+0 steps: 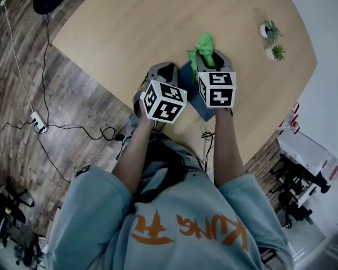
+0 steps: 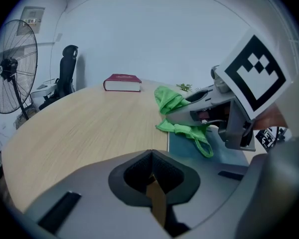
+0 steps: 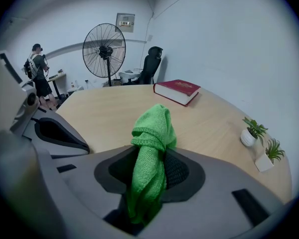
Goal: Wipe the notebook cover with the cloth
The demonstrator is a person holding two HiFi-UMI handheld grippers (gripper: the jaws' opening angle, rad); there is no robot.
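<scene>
Two grippers hang over the notebook [image 1: 187,81], which lies flat near the edge of the wooden surface [image 1: 129,21], at the middle of the head view. The right gripper [image 3: 152,169] has its fingers clamped on the green cloth [image 3: 152,148]. A bunched fold stands up past the tips, and in the left gripper view a loose tail drapes onto the cover. I judge it is held this way so the trailing part can be dragged across the cover.

The left gripper [image 2: 152,154] has its fingers closed together with nothing between them; only a sliver of the wood shows through the gap beneath. It sits at the notebook's left edge, probably to pin the notebook while the cloth moves, though I cannot tell whether it touches.

The cover is a plain dark blue-grey, matte and flat. Both grippers hide much of it, and I can make out no marks or dirt on the part that shows.

A red book [image 3: 177,91] and two potted plants [image 3: 259,141] stand well apart, toward the top and the upper right of the head view, clear of the wiping.
</scene>
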